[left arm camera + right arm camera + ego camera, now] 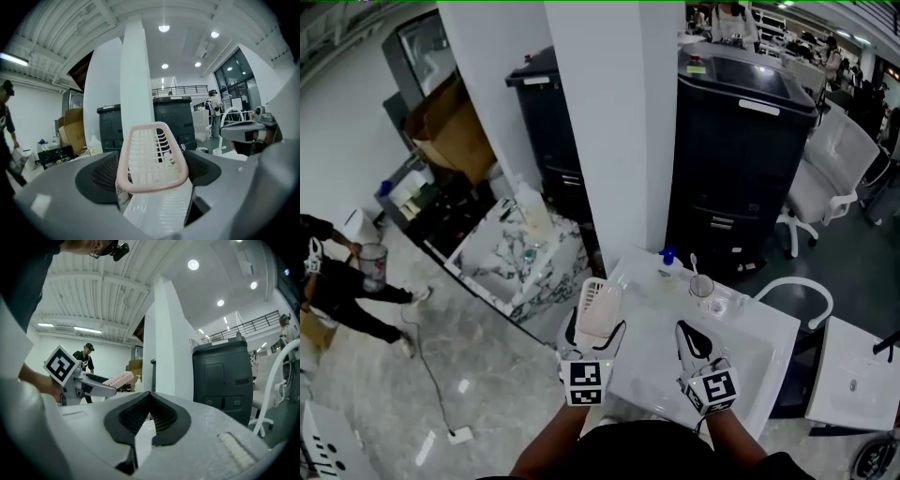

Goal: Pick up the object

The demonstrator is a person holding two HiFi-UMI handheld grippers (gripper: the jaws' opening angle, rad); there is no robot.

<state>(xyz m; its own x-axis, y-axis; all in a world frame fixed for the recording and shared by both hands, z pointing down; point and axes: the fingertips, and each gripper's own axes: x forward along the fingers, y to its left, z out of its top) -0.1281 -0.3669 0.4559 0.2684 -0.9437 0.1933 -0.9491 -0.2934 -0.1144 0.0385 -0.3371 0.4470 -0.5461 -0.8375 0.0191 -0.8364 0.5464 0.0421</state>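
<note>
A small pink-rimmed white plastic basket (599,307) is lifted above the white table (759,347), and my left gripper (597,330) is shut on it. In the left gripper view the basket (152,161) fills the gap between the jaws, its slatted mouth tilted up. My right gripper (692,344) hovers over the table to the right, its jaws closed together with nothing between them. The right gripper view shows that gripper's (149,416) black pads meeting at the tips, and the basket (118,379) held at the left.
On the table's far edge stand a clear cup (701,287) with a utensil in it and a blue-capped bottle (667,257). A white pillar (614,122) and dark cabinets (741,150) rise behind. White chairs (830,178) stand right. A person (333,272) crouches far left.
</note>
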